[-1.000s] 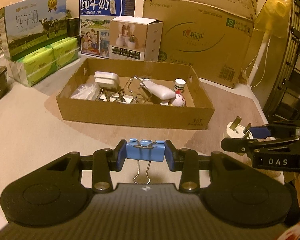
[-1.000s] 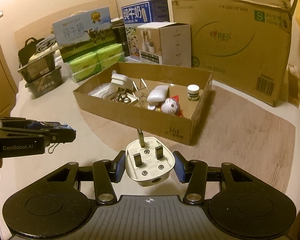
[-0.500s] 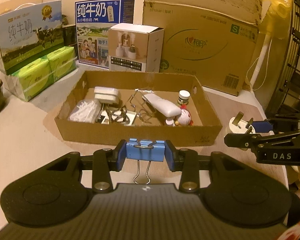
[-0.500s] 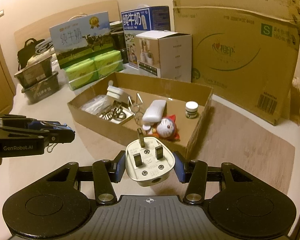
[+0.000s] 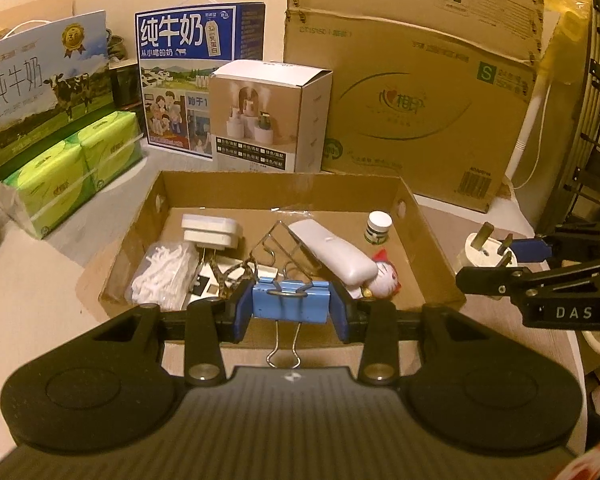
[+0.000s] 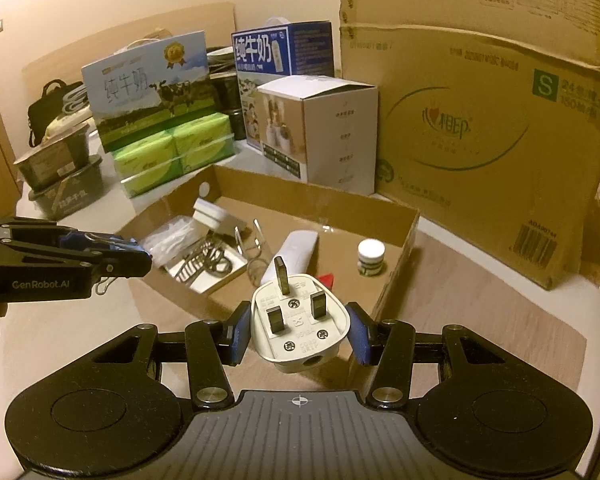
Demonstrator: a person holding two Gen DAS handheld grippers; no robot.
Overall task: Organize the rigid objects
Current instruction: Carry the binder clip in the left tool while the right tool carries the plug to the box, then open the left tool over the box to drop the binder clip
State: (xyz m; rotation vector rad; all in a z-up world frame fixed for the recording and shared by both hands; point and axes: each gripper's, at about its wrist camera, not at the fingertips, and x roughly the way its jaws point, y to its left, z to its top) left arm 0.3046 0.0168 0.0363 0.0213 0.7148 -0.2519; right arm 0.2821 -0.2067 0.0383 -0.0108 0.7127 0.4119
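Right wrist, plug [image 6: 300,326] prongs pointing up-forward

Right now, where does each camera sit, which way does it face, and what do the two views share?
Left wrist: on the left gripper, facing forward and down into the cardboard tray; its fingers clamp a blue binder clip; the right gripper enters at right.
Right wrist: on the right gripper, facing the tray's right end; it clamps a white plug; the left gripper and a fingertip show at left.
Shared: tray, white jar, background boxes.
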